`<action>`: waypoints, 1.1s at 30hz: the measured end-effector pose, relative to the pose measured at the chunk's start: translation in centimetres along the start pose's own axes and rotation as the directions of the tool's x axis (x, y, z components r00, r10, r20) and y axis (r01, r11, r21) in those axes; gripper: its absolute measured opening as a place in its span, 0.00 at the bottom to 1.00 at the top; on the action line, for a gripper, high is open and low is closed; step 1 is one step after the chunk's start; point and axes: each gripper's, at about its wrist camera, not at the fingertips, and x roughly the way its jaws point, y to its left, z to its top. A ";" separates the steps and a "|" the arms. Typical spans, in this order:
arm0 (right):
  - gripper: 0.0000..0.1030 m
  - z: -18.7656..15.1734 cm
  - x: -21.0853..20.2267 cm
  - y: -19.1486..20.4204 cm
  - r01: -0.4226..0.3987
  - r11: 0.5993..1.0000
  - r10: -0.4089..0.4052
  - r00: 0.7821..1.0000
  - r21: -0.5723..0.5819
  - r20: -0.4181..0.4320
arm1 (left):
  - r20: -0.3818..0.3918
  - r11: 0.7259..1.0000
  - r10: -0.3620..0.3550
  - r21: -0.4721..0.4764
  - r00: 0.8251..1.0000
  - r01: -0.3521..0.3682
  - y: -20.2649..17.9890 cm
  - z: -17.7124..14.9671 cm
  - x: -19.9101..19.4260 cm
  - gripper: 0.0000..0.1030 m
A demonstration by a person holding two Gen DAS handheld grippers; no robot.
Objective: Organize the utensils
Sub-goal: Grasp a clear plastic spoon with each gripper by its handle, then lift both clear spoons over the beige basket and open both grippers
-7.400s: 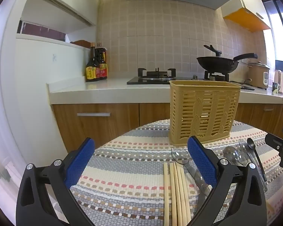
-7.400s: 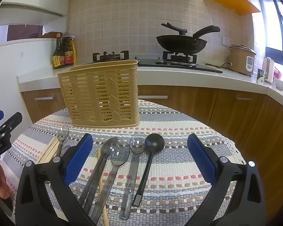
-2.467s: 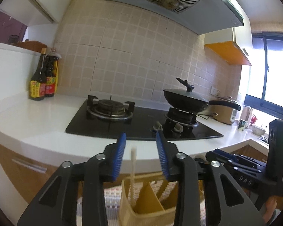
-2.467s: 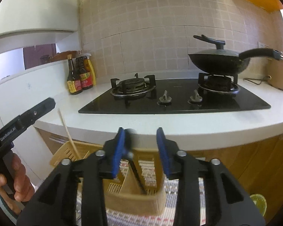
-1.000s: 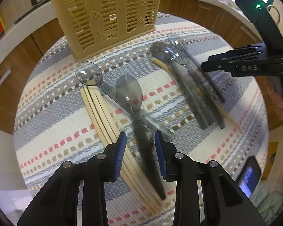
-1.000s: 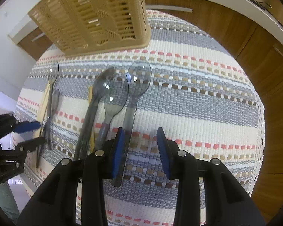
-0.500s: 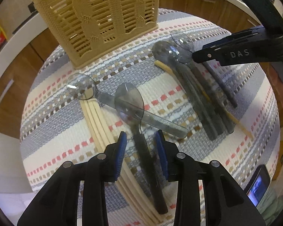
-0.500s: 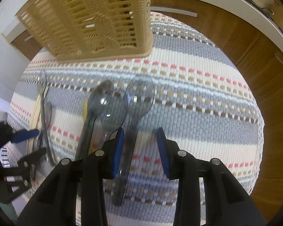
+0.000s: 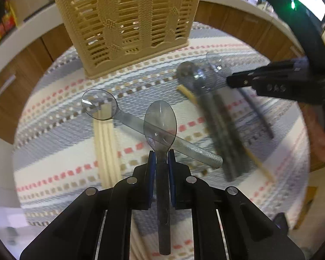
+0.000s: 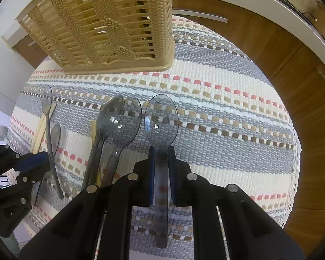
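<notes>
Between each hand-held gripper's (image 9: 161, 159) (image 10: 161, 158) pinching pads, one clear spoon (image 9: 160, 122) (image 10: 161, 121) handle, bowl ahead.

The spoon (image 9: 160, 121) in the left gripper (image 9: 161, 158) was glossy, translucent smoky plastic, as was the spoon (image 10: 161, 119) in the right gripper (image 10: 161, 153). Both grippers were matt black plastic with blue pads (image 10: 151, 164). Behind the spoons, the basket (image 9: 127, 21) was matt tan plastic moulded in a woven pattern. The tablecloth (image 10: 227, 112) was coarse woven cloth. Beside the left spoon, the chopsticks (image 9: 106, 147) looked like pale, smooth wood.
</notes>
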 end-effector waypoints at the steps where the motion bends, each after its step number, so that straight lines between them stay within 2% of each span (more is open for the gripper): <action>1: 0.09 -0.1 -0.2 -0.1 -0.005 1.000 0.005 1.000 0.000 0.007 | 0.002 0.999 -0.032 -0.011 0.999 0.032 0.2 0.0 -0.3 0.09; 4: 0.09 -0.4 -2.0 -0.8 -0.035 0.999 0.034 0.998 0.007 0.043 | 0.015 0.988 -0.144 -0.045 0.989 0.145 0.5 -0.4 -1.7 0.09; 5: 0.09 -1.3 -2.6 -1.3 -0.044 0.999 0.043 0.998 0.008 0.052 | 0.025 0.980 -0.192 -0.056 0.981 0.193 0.6 -0.4 -2.2 0.09; 8: 0.09 -2.0 -4.4 -2.0 -0.061 0.998 0.060 0.994 0.003 0.089 | 0.066 0.950 -0.300 -0.072 0.952 0.304 0.5 0.0 -3.6 0.09; 10: 0.09 -2.3 -5.4 -2.4 -0.075 0.997 0.075 0.990 -0.004 0.116 | 0.104 0.921 -0.375 -0.073 0.921 0.383 0.4 0.3 -5.0 0.09; 15: 0.09 -3.1 -8.2 -1.5 -0.083 0.996 0.086 0.978 -0.025 0.191 | 0.180 0.887 -0.445 -0.045 0.877 0.459 -0.6 0.1 -8.2 0.09; 21: 0.09 -2.5 -12.1 -0.6 -0.101 0.993 0.117 0.943 -0.068 0.312 | 0.304 0.893 -0.432 0.013 0.849 0.450 -0.9 1.8 -13.3 0.09; 24: 0.09 -1.7 -14.5 -0.1 -0.112 0.990 0.138 0.912 -0.091 0.386 | 0.377 0.903 -0.406 0.027 0.832 0.428 -0.4 3.2 -15.9 0.09; 29: 0.09 0.6 -17.9 0.9 -0.130 0.984 0.176 0.842 -0.124 0.510 | 0.492 0.932 -0.323 0.018 0.809 0.361 1.9 5.6 -19.6 0.09; 31: 0.09 1.7 -19.0 1.3 -0.127 0.982 0.185 0.804 -0.140 0.565 | 0.534 0.946 -0.279 0.008 0.798 0.325 2.7 6.6 -20.5 0.09; 33: 0.09 2.8 -19.5 1.6 -0.116 0.982 0.183 0.774 -0.148 0.606 | 0.576 0.952 -0.247 -0.008 0.779 0.308 3.7 7.5 -21.2 0.09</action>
